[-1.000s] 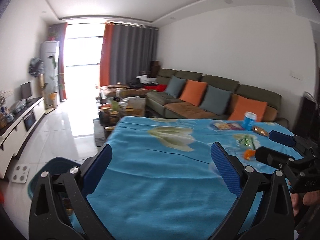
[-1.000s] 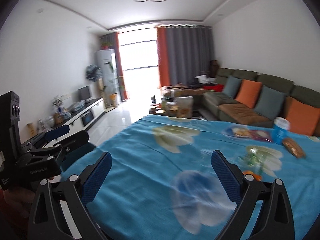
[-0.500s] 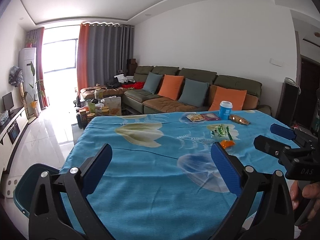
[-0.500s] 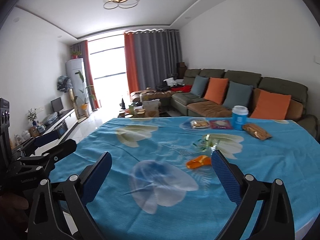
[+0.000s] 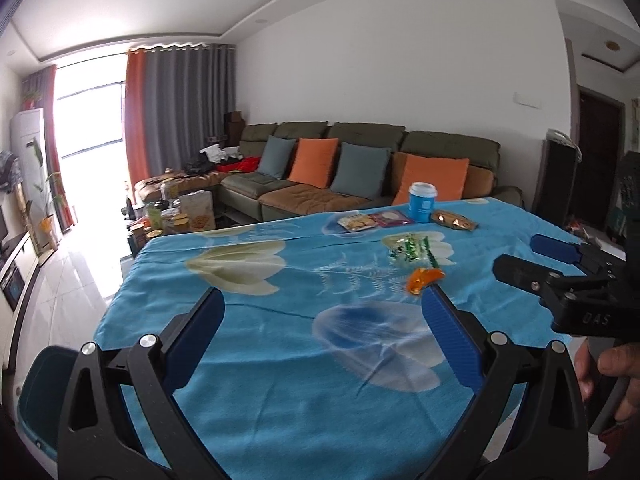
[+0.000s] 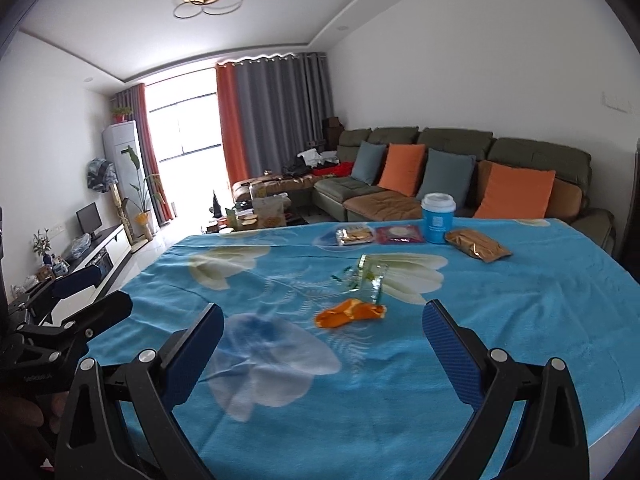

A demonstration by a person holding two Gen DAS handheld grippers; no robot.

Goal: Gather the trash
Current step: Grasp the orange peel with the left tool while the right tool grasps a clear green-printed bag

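Both claws [image 5: 322, 312] [image 6: 324, 326] gape wide over tablecloth [image 6: 520, 300]; orange wrapper [image 6: 350, 313] lies unobstructed ahead.

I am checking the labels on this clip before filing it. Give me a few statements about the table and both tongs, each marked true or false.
1. Both the left tongs and the right tongs are open and hold nothing. True.
2. The crumpled orange wrapper is clamped in the right tongs. False: it lies on the blue flowered tablecloth.
3. The blue paper cup with a white lid stands upright. True.
4. The golden-brown snack bag lies left of the cup. False: it lies on its right.
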